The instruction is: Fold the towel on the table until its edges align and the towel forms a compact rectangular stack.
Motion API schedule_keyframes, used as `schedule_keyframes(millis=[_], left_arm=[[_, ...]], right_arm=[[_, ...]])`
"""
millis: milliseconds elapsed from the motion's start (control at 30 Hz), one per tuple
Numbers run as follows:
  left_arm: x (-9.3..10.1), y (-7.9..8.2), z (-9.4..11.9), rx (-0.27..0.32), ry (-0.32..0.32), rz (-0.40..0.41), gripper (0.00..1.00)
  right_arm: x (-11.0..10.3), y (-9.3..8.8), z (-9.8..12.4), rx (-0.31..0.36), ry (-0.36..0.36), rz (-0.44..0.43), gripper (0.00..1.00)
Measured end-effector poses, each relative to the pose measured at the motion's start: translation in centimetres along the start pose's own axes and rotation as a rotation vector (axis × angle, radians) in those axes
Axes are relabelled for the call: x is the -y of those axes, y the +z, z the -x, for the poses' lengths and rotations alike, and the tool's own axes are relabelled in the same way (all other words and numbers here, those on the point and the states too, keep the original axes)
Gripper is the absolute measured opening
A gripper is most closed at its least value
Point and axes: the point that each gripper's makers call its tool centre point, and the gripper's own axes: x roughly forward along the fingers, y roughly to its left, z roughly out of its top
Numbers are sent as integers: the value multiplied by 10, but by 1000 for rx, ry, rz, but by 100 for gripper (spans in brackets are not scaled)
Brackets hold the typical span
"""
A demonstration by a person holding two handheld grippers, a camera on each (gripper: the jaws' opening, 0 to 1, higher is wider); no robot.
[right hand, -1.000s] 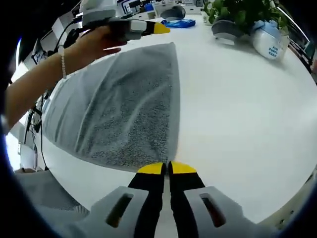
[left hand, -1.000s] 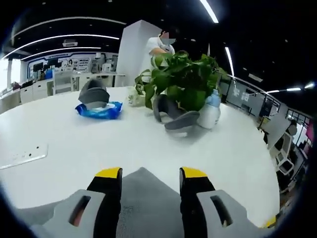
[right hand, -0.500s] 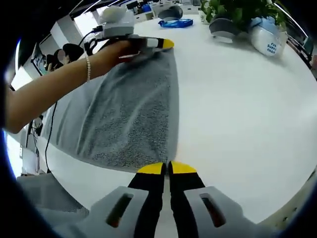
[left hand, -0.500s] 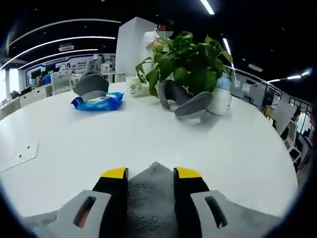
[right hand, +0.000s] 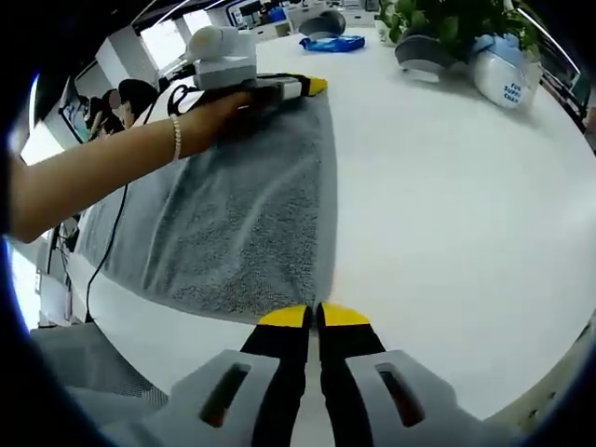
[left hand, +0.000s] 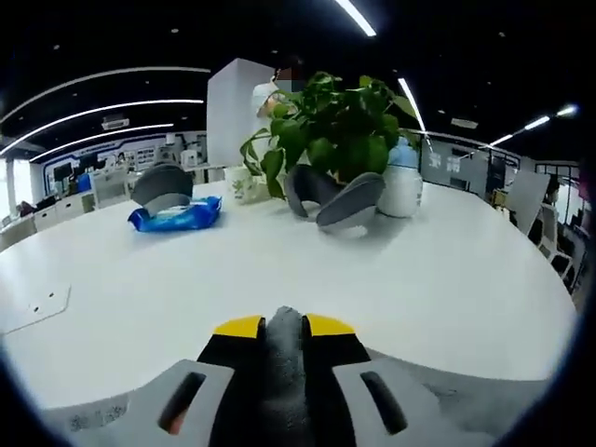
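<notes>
A: What has changed in the last second?

B: The left gripper has closed its fingers. A second ago they stood spread on either side of the towel's corner; now the yellow tips are pressed in on a ridge of grey cloth that stands up between them. In the right gripper view the same gripper sits at the towel's far corner with a hand around it, lower and nearer the bench than before.

A: And the right gripper?

B: The right gripper has not shifted. Its fingers are pressed together at the towel's near corner, pinching the edge there as far as I can judge.

A: Where is the towel?

B: The towel lies flat on the bench, already doubled by the look of it, running from the near corner to the far one along its right edge. It sits at the bench's left side, and its left part seems to reach the rim.

A: So what does that mean for the fold?

B: I judge both corners of one long edge are now held, so the next fold can start by carrying that edge across.

A: The surroundings?

B: The bench is white, smooth and broad. Far off stand a potted plant, a white bottle, two grey neck pillows and a blue packet. Beyond is an open office with strip lights.
</notes>
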Motion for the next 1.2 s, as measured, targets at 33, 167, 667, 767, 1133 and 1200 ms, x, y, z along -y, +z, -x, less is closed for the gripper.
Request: schedule_keyframes(millis=[33, 167, 667, 767, 1133, 1200], left_arm=[[1, 0, 0, 0, -6, -7, 9], [3, 1, 1, -25, -28, 3, 6], [8, -3, 9, -260, -39, 17, 4], [0, -5, 16, -334, 17, -45, 4], [7, 53, 55, -257, 18, 15, 4], [9, 72, 62, -221, 15, 4, 4]], right_arm=[[0, 0, 0, -1, -1, 1, 1], [0, 0, 0, -5, 1, -1, 1], [0, -1, 0, -117, 58, 42, 0], [-1, -1, 1, -151, 132, -26, 0], [-10, 16, 50, -27, 218, -59, 0], [-13, 19, 65, -10, 232, -54, 0]])
